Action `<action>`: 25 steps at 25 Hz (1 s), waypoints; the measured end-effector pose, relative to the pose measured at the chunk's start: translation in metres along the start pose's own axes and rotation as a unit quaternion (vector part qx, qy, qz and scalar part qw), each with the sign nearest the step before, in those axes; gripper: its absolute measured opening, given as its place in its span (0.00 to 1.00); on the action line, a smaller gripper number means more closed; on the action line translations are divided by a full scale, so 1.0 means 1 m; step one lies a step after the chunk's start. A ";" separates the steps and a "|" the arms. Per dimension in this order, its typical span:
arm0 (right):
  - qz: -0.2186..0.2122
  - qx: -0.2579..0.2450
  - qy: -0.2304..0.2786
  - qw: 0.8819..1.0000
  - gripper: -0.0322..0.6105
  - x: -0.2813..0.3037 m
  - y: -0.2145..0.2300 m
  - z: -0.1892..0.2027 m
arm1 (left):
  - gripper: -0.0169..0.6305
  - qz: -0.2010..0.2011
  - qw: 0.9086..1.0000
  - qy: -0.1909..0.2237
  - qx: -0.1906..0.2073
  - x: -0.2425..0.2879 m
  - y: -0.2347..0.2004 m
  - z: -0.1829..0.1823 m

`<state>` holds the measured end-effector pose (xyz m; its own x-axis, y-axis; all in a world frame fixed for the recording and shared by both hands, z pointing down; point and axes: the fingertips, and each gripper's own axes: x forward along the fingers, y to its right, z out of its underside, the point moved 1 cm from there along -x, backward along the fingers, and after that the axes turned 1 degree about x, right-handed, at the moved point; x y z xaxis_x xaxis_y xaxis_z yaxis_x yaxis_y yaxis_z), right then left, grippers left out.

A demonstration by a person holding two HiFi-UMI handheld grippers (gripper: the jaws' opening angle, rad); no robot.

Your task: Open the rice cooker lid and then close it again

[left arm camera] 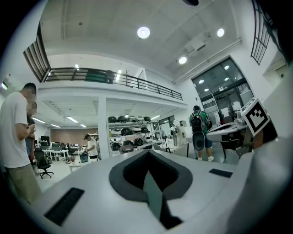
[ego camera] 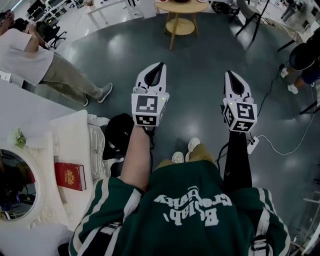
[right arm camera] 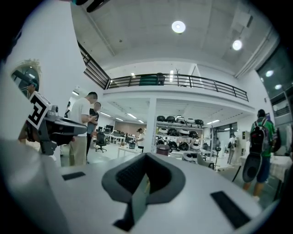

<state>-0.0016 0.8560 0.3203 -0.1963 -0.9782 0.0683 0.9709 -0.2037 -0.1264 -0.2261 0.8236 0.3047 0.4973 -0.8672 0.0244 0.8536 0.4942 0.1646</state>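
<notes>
A grey floor [ego camera: 200,65] fills most of the head view, and both gripper views look level across a wide hall of shelves and desks. A white table [ego camera: 70,135] runs down the left edge. A bystander [ego camera: 30,60] stands at upper left, and a round wooden table [ego camera: 180,10] sits at top centre.

The left gripper [ego camera: 159,67] and right gripper [ego camera: 229,75] are held side by side at mid-frame, pointing at bare floor. Each has its jaws pressed together with nothing between them. A red book [ego camera: 70,176] lies on the table at lower left.

No view shows the rice cooker, so the task does not appear to be under way. The next move calls for turning to find the cooker, then parting one gripper's jaws for the lid latch.
</notes>
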 end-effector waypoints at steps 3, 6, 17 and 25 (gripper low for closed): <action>0.000 -0.005 0.000 1.000 0.06 0.012 0.008 0.002 | 0.03 -0.001 1.000 0.000 0.000 0.014 -0.002 0.002; 0.002 0.001 0.002 1.000 0.06 0.033 0.023 0.005 | 0.03 0.000 1.000 -0.002 -0.001 0.039 -0.004 0.002; -0.019 0.010 0.025 0.999 0.06 0.161 0.096 0.000 | 0.03 -0.015 1.000 -0.004 0.001 0.175 -0.029 0.001; -0.039 0.005 0.027 0.999 0.06 0.246 0.159 -0.002 | 0.03 -0.028 1.000 -0.005 0.001 0.275 -0.033 -0.003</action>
<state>0.1043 0.5827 0.3151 -0.2774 -0.9605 0.0239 0.9538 -0.2783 -0.1129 -0.1173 0.5693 0.3026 0.4475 -0.8939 0.0259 0.8794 0.4451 0.1687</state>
